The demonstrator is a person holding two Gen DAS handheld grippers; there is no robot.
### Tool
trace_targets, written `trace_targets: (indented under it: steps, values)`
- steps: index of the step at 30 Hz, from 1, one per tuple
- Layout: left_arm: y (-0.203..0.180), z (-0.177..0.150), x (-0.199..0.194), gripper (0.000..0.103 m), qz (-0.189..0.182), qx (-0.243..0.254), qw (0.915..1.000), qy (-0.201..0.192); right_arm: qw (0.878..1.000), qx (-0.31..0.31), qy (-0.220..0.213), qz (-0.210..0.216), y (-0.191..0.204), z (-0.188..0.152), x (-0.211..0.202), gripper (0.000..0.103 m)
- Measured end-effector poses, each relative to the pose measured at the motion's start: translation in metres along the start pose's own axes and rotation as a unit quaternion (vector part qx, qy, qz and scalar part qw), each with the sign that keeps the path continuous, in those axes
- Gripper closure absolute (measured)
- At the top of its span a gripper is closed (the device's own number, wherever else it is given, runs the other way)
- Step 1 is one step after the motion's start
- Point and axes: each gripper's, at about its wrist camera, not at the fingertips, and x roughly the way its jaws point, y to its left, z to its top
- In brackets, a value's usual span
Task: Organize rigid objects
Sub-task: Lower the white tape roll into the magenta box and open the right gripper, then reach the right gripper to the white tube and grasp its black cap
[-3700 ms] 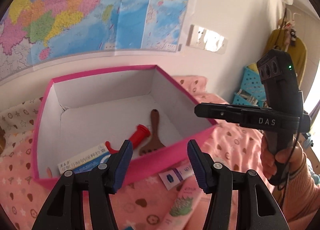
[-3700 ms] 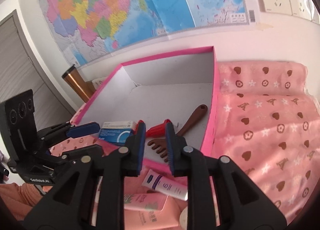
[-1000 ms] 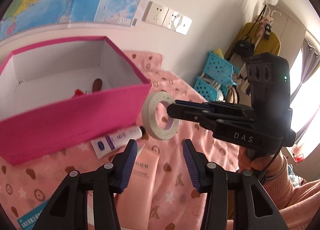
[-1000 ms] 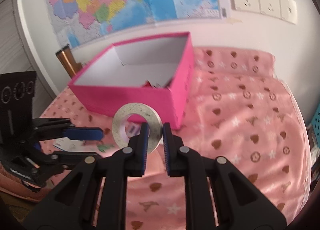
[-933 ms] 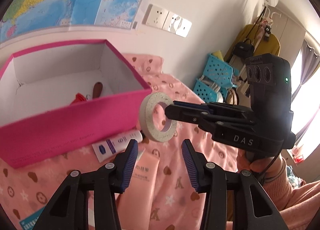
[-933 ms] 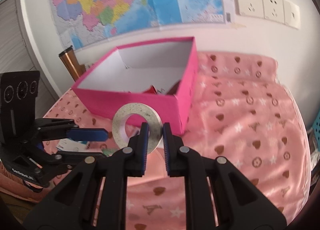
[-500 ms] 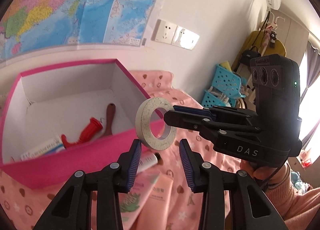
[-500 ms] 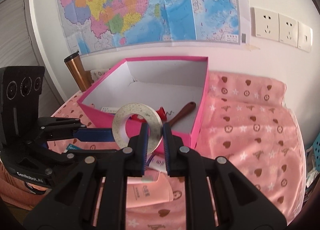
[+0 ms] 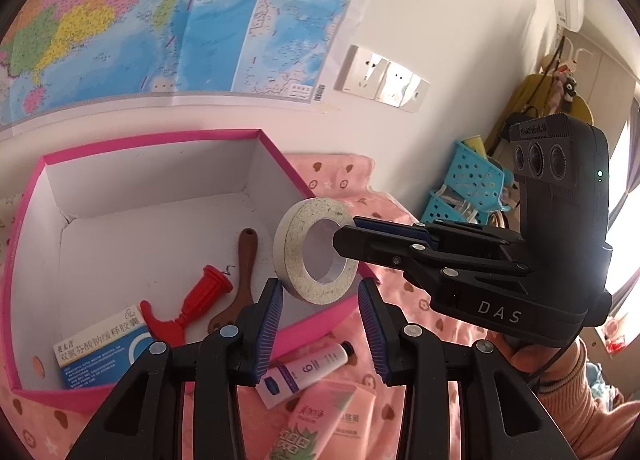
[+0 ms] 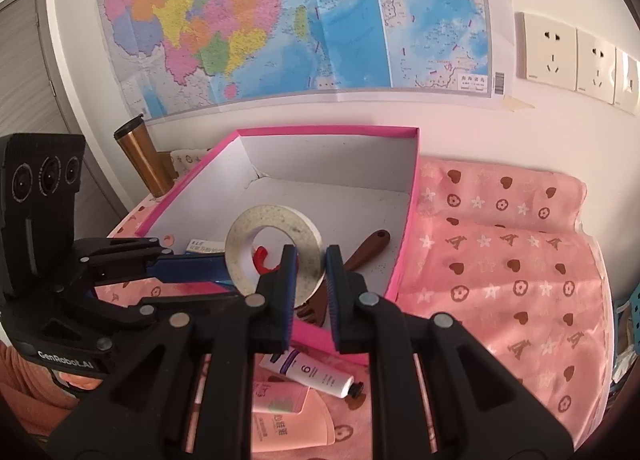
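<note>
Our right claw (image 10: 311, 260) clenches the tape roll (image 10: 272, 250) on edge above the pink box (image 10: 408, 227), hole facing six o'clock; left claw (image 9: 320, 292) shut, empty.

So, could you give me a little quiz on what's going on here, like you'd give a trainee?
1. True or false: the right tongs grip the tape roll.
2. Which of these lies inside the pink box? A) a brown comb B) a banana C) a mug
3. Fill in: the white tube and the pink tube lie ___ the box, on the pink cloth.

Key: 1 true; 2 A; 3 outside.
</note>
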Motion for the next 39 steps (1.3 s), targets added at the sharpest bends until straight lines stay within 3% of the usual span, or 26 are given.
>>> trace_targets:
  steps: [14,17,18,31,39]
  values:
    - [0.018,0.005,0.027,0.064,0.021,-0.018,0.9992,0.03,0.999,0.024,0.036,-0.015,-0.009,0.0,0.029,0.085]
    - [0.021,0.004,0.028,0.064,0.028,-0.023,0.9988,0.032,0.999,0.03,0.03,-0.03,-0.011,0.001,0.028,0.064]
    - [0.022,0.004,0.027,0.064,0.033,-0.023,0.9987,0.03,0.999,0.03,0.024,-0.033,-0.011,0.0,0.026,0.063]
    - [0.013,-0.027,-0.038,0.061,0.059,0.011,0.9972,-0.044,1.0,0.022,-0.002,0.005,0.0,-0.027,-0.015,0.063]
    - [0.018,-0.06,-0.059,0.058,0.056,-0.001,0.9977,-0.037,0.998,0.059,0.03,0.022,-0.008,-0.068,-0.012,0.058]
